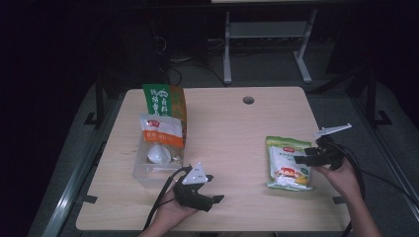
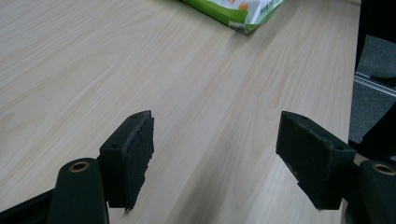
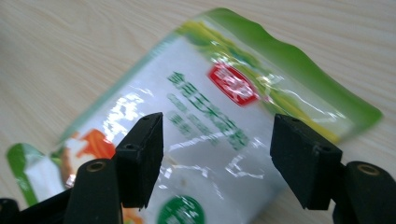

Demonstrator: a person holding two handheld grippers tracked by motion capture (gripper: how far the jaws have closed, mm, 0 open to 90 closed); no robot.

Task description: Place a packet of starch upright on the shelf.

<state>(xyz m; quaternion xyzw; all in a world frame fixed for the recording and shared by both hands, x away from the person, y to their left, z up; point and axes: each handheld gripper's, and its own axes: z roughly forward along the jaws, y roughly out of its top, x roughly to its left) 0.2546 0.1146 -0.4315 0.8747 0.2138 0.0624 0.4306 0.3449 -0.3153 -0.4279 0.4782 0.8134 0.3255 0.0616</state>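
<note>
The right gripper [image 3: 217,149] has its jaws apart over the green bag [image 1: 289,163], so go down straight, squeeze its middle gently.

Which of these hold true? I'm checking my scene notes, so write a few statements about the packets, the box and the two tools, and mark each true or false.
1. The green packet lies flat on the table. True.
2. The right tool is clamped on the green packet. False: its jaws stand apart over the packet, with no pad pressing on it.
3. The left tool is open with nothing between its jaws. True.
4. The clear box is by the table's right edge. False: it sits on the left half, and the orange-and-white packet rests in it.
5. The green packet is inside the clear box. False: it lies apart, on the right.
</note>
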